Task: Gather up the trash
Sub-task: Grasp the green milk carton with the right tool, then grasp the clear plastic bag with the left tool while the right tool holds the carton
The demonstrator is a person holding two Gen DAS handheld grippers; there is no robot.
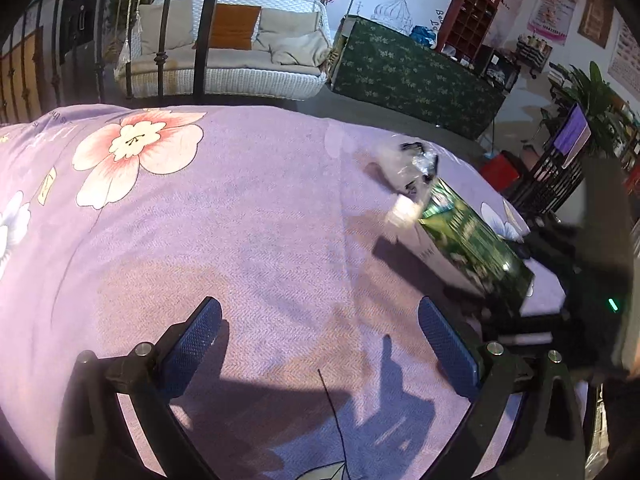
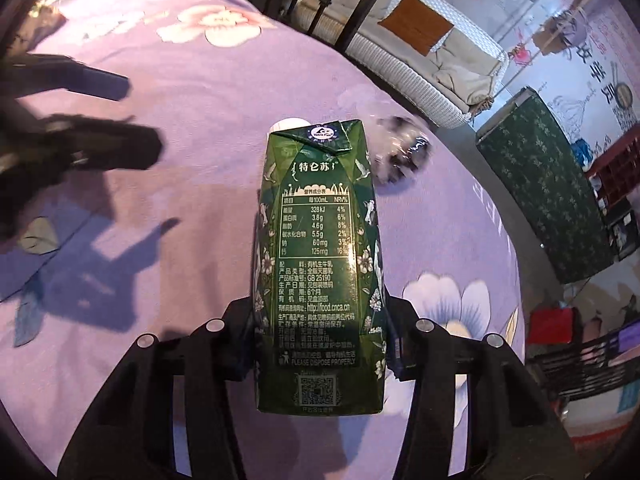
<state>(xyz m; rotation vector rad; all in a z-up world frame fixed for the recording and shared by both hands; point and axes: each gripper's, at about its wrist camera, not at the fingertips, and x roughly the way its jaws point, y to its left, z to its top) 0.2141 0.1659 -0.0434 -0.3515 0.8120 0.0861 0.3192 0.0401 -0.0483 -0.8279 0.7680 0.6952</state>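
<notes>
Your right gripper (image 2: 320,344) has its jaws closed against the lower sides of a dark green, glossy milk carton (image 2: 318,264), its long axis running straight away from you along the fingers, white cap at the far end. The carton lies over the purple floral bedsheet (image 2: 180,160), though whether it rests on the cloth or is lifted is hard to judge. Your left gripper (image 1: 320,344) hovers wide open and empty, the carton off to its right, so the right hand is nearer. Just beyond lies a crumpled clear plastic wrapper (image 2: 402,152): two pieces of trash, one carton, one wrapper.
</notes>
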